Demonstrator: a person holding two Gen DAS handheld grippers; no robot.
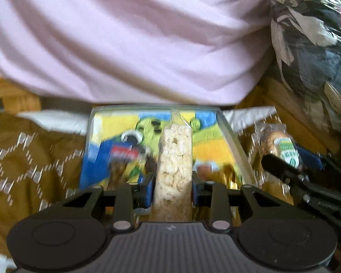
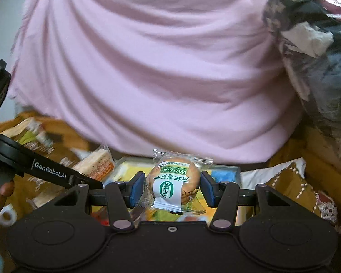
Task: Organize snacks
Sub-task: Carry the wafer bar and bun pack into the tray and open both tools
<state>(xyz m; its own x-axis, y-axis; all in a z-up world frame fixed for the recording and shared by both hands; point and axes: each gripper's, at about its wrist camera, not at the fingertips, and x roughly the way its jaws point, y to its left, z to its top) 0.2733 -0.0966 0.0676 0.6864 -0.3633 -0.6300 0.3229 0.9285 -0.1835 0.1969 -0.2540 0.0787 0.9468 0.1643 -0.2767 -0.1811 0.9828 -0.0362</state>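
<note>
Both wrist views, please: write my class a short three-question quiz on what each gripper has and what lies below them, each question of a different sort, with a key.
1. True or false: the left gripper is shut on a rice crispy bar in clear wrap.
2. What does the right gripper have between its blue pads?
A. a round wrapped biscuit
B. a banana
C. a drink can
3. Fill in: under both grippers lies a clear box with a colourful ______ picture showing in it.

Key
1. True.
2. A, the round wrapped biscuit with a green and white label.
3. Cartoon.
</note>
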